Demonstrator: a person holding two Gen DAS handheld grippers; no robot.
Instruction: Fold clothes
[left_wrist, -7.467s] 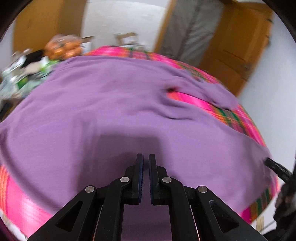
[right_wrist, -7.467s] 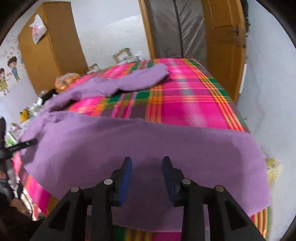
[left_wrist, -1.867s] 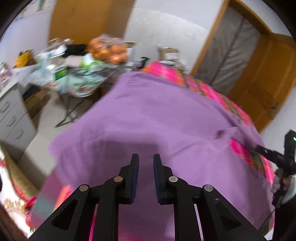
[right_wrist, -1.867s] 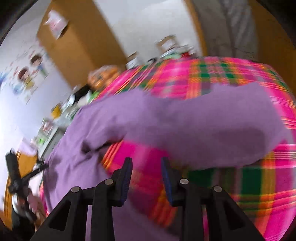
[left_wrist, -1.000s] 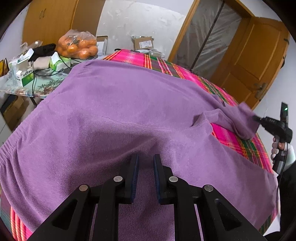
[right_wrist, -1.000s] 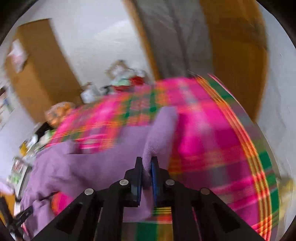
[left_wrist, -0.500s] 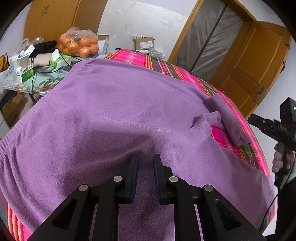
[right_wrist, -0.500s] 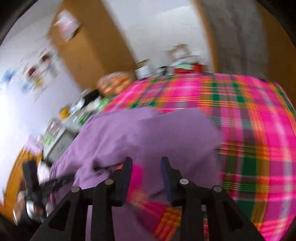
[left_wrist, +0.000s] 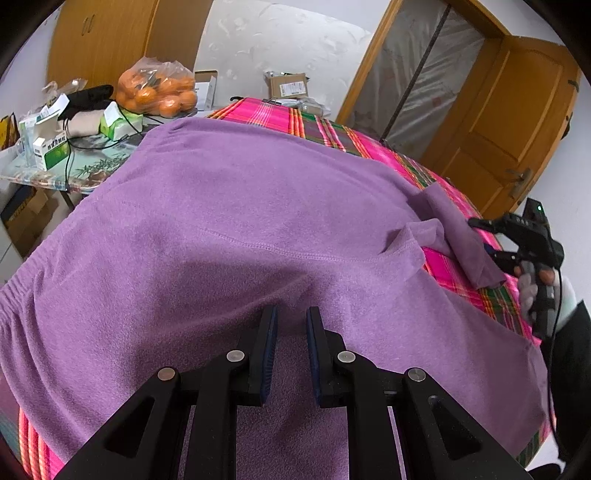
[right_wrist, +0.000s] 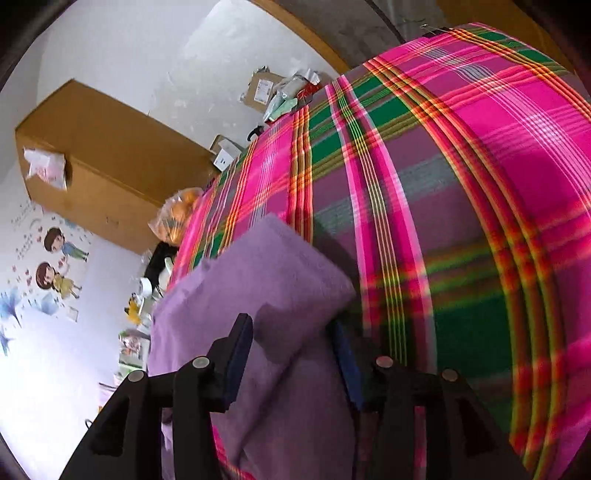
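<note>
Left tool (left_wrist: 290, 345) hovers slightly parted, empty; right tool (right_wrist: 291, 350) opening around purple garment (left_wrist: 229, 229) (oranges (left_wrist: 159, 94) beyond).

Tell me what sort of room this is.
Most likely a bedroom at home: a bed under a pink plaid cover, a wooden wardrobe, and cartoon wall stickers. A cluttered side table stands alongside.

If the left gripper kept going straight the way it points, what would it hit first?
Most likely the purple garment spread over the plaid bedcover. The left gripper angles down at the fabric just ahead of its narrowly parted fingers, with nothing between them. How near the cloth lies is unclear.
</note>
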